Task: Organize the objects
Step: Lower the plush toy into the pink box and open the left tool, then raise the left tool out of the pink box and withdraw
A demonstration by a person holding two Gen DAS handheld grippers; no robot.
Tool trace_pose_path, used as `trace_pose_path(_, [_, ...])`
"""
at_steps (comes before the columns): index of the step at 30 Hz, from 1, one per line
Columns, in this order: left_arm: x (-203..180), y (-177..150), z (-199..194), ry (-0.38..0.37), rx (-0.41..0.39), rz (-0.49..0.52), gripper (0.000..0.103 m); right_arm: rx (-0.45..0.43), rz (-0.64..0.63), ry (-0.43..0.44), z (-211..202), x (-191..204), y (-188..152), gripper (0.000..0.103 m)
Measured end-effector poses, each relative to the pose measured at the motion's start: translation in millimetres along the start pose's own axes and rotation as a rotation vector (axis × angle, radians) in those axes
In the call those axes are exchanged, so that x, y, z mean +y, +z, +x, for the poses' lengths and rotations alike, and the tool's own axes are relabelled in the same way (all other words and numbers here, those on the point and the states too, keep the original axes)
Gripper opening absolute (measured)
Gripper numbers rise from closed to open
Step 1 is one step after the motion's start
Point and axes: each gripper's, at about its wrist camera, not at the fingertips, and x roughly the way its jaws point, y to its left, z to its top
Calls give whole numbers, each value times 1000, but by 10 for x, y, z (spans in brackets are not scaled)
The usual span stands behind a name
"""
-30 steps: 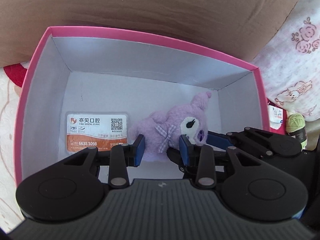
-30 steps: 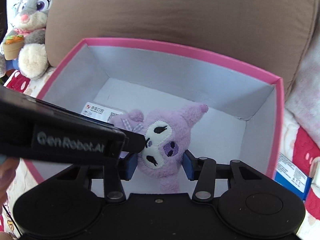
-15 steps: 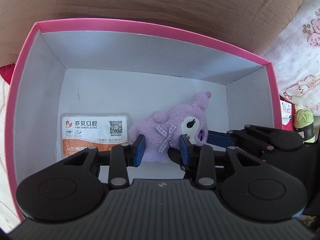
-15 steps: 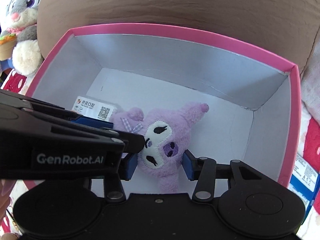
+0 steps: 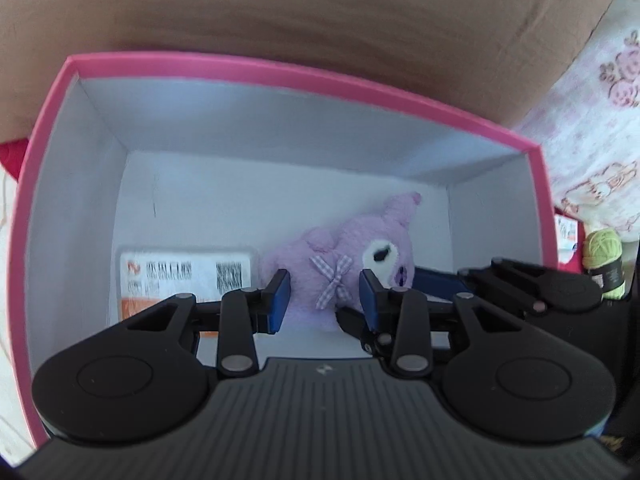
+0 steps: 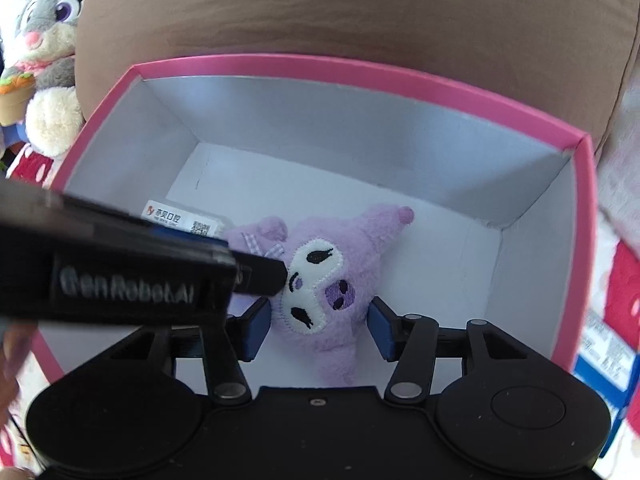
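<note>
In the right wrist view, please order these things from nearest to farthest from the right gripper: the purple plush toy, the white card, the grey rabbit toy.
From the right gripper:
1. Purple plush toy: between the opening jaws, inside the pink box.
2. White card: on the box floor, left of the plush.
3. Grey rabbit toy: outside the box, far upper left.

The left gripper point(image 6: 256, 276) hides the card point(image 6: 182, 222) — its print blurred

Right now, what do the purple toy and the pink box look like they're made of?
Purple toy: soft plush fabric, fuzzy nap, stitched felt-like white face, checked cloth bow. Pink box: probably stiff cardboard, matte pink outside, pale smooth lining, crisp folded corners.
</note>
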Motion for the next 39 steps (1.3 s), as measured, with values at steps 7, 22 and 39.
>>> trace_pose_path(7, [-98, -46, -215, -3, -28, 49, 38, -77, -61, -13, -210, 82, -19, 60])
trace_pose_path(22, [-389, -286, -821, 1, -86, 168, 38, -136, -68, 17, -950, 53, -293, 60])
trace_pose_path(39, [-789, -833, -1698, 51, -109, 324, 54, -227, -75, 0, -2004, 142, -814, 65])
